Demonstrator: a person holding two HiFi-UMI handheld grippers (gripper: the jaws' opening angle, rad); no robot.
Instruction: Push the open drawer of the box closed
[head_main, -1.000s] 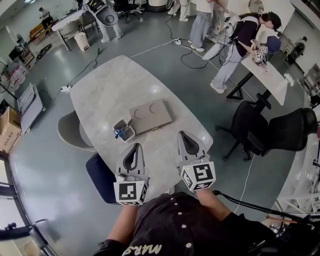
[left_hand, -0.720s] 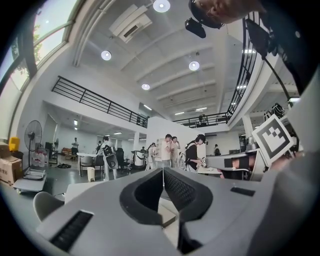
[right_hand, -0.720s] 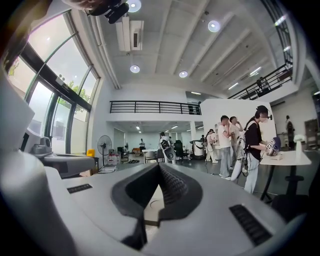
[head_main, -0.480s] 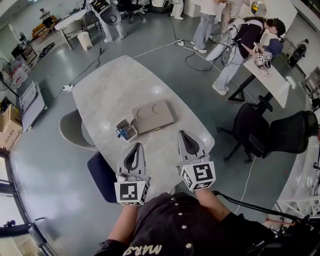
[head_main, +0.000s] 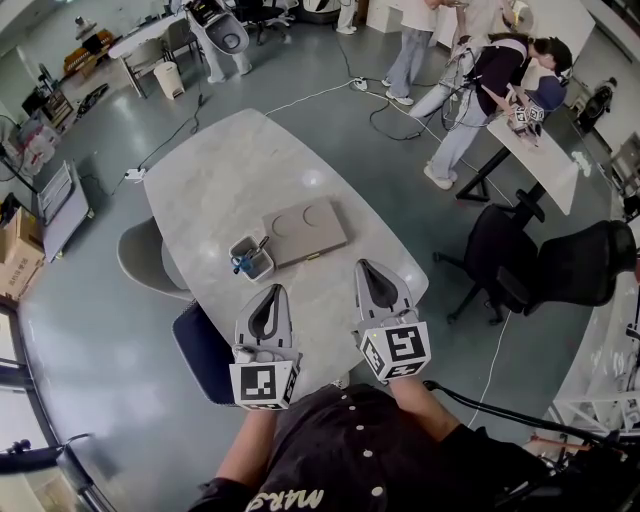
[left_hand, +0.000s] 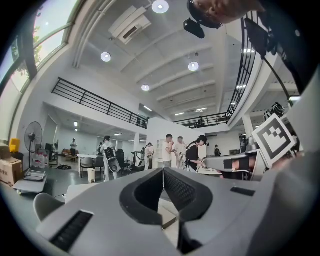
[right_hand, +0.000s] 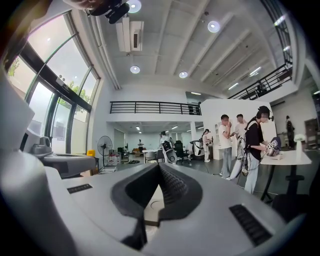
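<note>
The person in the dark buttoned top stands at the near end of a long, rounded white marble-look table (head_main: 215, 185) with a grey handheld gripper in each hand. The left gripper (head_main: 271, 292) and the right gripper (head_main: 366, 266) hover side by side over the table's near edge, both pointing away from the person toward the box. In the left gripper view the dark ribbed pads of the left gripper (left_hand: 163, 170) meet at the tips with nothing between them. The right gripper (right_hand: 160, 165) shows the same in its own view: jaws pressed together and empty.

The flat tan rectangular box with two round recesses in its lid (head_main: 306, 230) lies on the table beyond the grippers, apart from both. Its small pale grey drawer (head_main: 250, 261) sticks out open at the box's left end, ahead of the left gripper, holding something blue and a thin dark object.

A pale grey chair (head_main: 137, 262) and a dark blue chair (head_main: 200, 352) stand at the table's left side. Two black office chairs (head_main: 545, 262) stand off to the right, and several people are gathered at a white desk (head_main: 540, 150) beyond.
</note>
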